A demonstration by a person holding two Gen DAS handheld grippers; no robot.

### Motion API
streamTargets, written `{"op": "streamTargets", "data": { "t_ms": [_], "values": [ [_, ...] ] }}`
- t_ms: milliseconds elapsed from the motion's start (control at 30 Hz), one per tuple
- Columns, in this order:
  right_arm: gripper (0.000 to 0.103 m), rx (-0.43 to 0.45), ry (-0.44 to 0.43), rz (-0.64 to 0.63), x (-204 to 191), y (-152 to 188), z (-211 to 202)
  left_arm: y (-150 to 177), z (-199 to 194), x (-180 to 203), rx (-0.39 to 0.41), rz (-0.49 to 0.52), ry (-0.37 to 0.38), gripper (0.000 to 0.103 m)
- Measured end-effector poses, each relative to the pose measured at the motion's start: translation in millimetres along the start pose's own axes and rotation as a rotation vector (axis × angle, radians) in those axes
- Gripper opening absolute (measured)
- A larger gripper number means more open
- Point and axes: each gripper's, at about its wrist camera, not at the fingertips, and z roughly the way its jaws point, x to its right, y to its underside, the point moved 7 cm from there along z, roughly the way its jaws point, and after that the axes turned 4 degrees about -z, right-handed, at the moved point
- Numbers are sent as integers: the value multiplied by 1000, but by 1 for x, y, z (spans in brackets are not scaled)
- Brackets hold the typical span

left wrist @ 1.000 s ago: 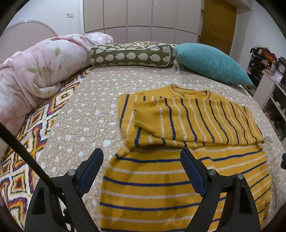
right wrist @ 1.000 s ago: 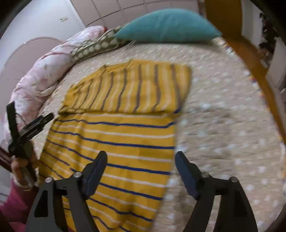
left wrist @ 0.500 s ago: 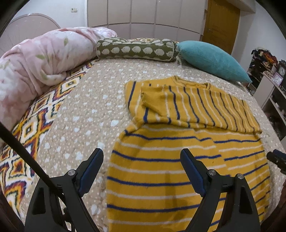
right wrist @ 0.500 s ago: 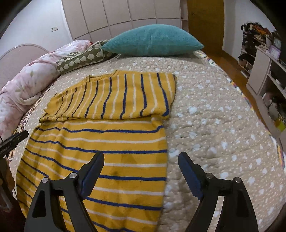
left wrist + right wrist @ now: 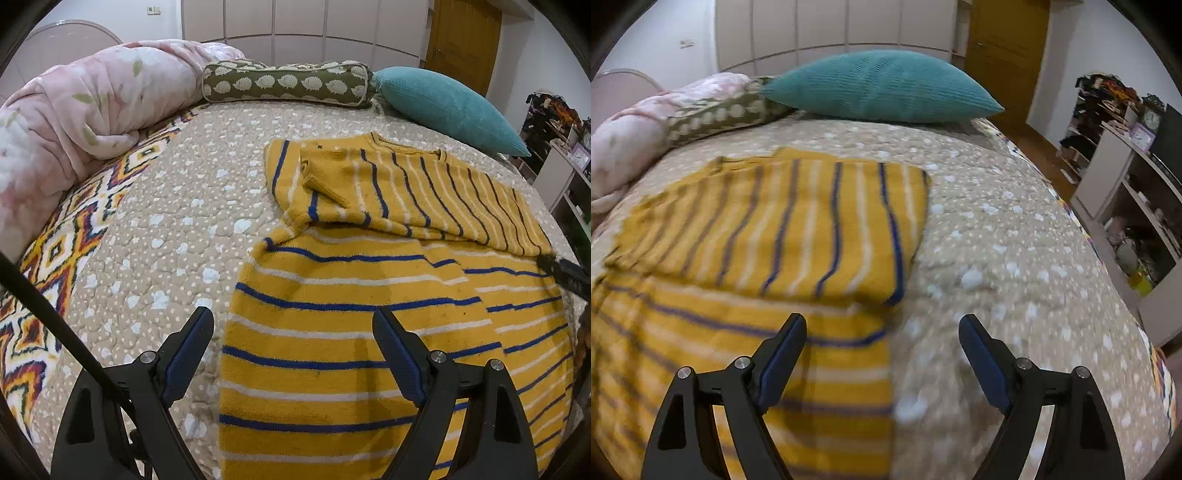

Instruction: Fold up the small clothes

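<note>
A yellow sweater (image 5: 369, 302) with blue and white stripes lies flat on the bed, both sleeves folded across its chest. It also shows in the right wrist view (image 5: 768, 236), blurred. My left gripper (image 5: 293, 354) is open and empty, hovering over the sweater's lower left edge. My right gripper (image 5: 882, 354) is open and empty, over the sweater's right edge, below the folded sleeve. The right gripper's tip shows at the right edge of the left wrist view (image 5: 565, 273).
The bed has a beige dotted quilt (image 5: 177, 229). A pink duvet (image 5: 74, 122) is heaped on the left. An olive bolster (image 5: 288, 85) and a teal pillow (image 5: 882, 86) lie at the head. Shelves (image 5: 1126, 177) stand right of the bed.
Both grippers have moved in lower over the sweater's bottom half. The left has shifted towards the left edge, the right towards the right edge. Both stay open.
</note>
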Motion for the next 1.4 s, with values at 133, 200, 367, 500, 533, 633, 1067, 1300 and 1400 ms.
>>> {"op": "streamTargets", "data": {
  "t_ms": [133, 200, 367, 500, 533, 633, 1067, 1300, 1400],
  "values": [
    [71, 3, 55, 77, 31, 0, 11, 1, 5, -2, -5, -2, -6, 87],
    [71, -11, -1, 162, 42, 6, 13, 2, 9, -3, -23, -11, -9, 87],
    [72, -12, -7, 154, 40, 10, -2, 3, 9, 1, -18, 9, -24, 87],
    [72, -19, -24, 120, 33, 14, -20, 3, 4, 1, -8, 9, -24, 87],
    [72, -17, -41, 112, 29, 16, -26, 3, 3, 0, -8, 9, -25, 87],
    [73, -18, -106, 93, 14, 20, -41, 3, -2, 0, -3, 11, -26, 87],
    [77, -81, -261, -25, -31, 69, -79, 10, -22, -6, 11, 38, -32, 87],
    [77, -113, -291, -29, -34, 96, -83, 19, -26, -10, 5, 41, -38, 87],
    [79, -108, -285, -25, -37, 97, -84, 22, -28, -11, -6, 51, -31, 87]
  ]
}}
